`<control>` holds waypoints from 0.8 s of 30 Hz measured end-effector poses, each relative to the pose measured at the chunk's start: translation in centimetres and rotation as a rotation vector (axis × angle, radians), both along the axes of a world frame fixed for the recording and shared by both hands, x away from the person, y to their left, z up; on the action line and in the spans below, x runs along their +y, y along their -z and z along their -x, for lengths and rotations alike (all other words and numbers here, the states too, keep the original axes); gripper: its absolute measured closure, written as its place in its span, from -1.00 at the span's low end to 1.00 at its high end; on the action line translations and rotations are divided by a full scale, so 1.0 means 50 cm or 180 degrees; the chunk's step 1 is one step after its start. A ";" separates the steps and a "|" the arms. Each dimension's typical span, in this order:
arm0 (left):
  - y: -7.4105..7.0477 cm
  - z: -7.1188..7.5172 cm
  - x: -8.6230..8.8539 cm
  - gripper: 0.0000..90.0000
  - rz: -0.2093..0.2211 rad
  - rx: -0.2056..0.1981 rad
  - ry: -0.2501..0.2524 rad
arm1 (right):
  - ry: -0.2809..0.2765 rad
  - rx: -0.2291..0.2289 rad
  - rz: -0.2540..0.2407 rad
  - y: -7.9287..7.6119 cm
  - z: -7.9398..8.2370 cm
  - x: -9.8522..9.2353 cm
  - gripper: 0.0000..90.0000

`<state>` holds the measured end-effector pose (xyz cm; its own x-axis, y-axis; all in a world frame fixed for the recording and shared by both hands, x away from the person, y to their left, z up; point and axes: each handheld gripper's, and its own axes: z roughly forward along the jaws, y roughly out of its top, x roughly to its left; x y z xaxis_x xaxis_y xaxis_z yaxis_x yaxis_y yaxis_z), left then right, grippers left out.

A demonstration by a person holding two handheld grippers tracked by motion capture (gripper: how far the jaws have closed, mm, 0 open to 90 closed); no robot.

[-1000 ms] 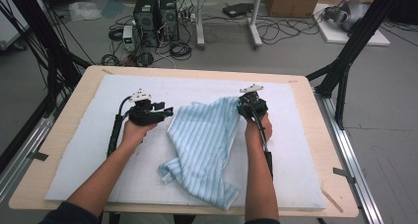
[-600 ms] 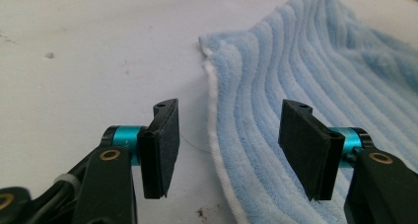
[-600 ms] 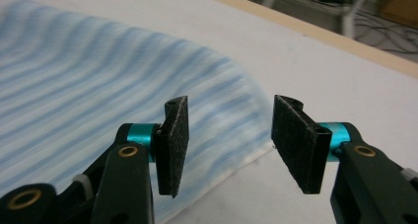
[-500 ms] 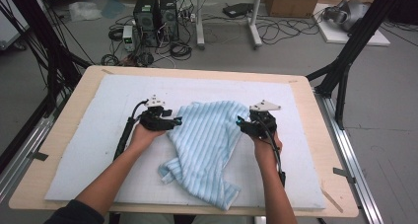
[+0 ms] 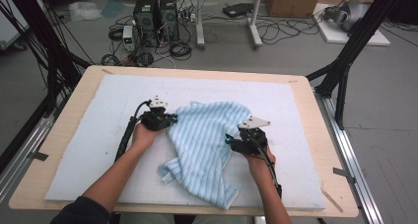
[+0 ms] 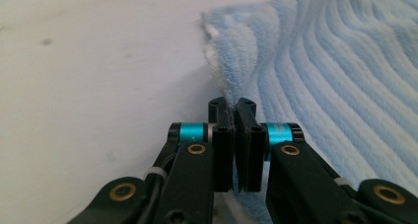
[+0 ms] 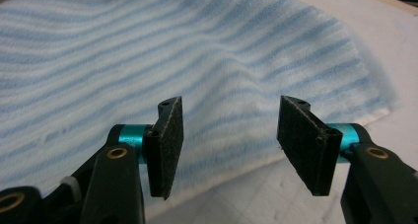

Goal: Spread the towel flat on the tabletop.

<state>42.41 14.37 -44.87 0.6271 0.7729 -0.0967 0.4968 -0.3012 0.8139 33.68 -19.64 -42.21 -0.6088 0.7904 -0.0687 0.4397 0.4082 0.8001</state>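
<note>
A light blue striped towel [image 5: 207,140] lies crumpled on the white mat [image 5: 98,115]. My left gripper [image 5: 172,119] is at the towel's left edge. Its jaws have just been closing, and in the left gripper view the left gripper [image 6: 235,105] stands shut with the thin towel edge [image 6: 335,76] pinched between the pads. My right gripper [image 5: 229,141] is at the towel's right side. In the right gripper view the right gripper [image 7: 229,130] is open above the towel [image 7: 197,51] near its hem. Its jaws have just been opening, with nothing gripped.
The mat covers a wooden table [image 5: 320,150]. Black frame posts [image 5: 345,61] stand at the table's right and left. Computers and cables [image 5: 157,17] sit on the floor beyond the far edge.
The right gripper let go of the towel's far right part and moved toward the near edge along its right side. The left gripper shifted onto the towel's left edge and shut.
</note>
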 end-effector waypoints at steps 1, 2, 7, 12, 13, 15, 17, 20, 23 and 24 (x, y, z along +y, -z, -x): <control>0.000 0.000 0.000 0.92 0.0000 0.0000 0.0000 | 0.0000 0.0000 0.0000 0.000 0.000 0.000 -0.04; -0.003 -0.004 0.019 0.92 0.0028 -0.0010 -0.0111 | -0.0033 0.0043 0.0000 0.005 -0.002 0.011 -0.04; -0.014 -0.011 0.051 0.92 0.0130 -0.0105 -0.0361 | -0.0102 0.0136 0.0021 0.014 -0.013 0.037 -0.04; -0.021 -0.018 0.099 0.92 0.0157 -0.0215 -0.0656 | -0.0254 0.0184 -0.0076 0.016 -0.034 0.099 0.02; -0.022 -0.018 0.106 0.92 0.0159 -0.0244 -0.0691 | -0.0254 0.0184 -0.0076 0.016 -0.034 0.099 0.02; -0.026 -0.018 0.124 0.92 0.0217 -0.0270 -0.0771 | -0.0382 0.0172 -0.0028 0.017 -0.040 0.125 0.11; -0.027 -0.018 0.138 0.92 0.0237 -0.0279 -0.0799 | -0.0489 0.0188 0.0025 0.022 -0.048 0.151 0.15; -0.024 -0.014 0.148 0.91 0.0286 -0.0295 -0.0792 | -0.0604 0.0295 0.0150 0.038 -0.069 0.189 0.44; -0.022 -0.011 0.150 0.90 0.0303 -0.0309 -0.0780 | -0.0675 0.0291 0.0159 0.040 -0.077 0.196 0.68; -0.019 -0.009 0.151 0.89 0.0298 -0.0306 -0.0770 | -0.0691 0.0217 0.0218 0.038 -0.081 0.196 0.84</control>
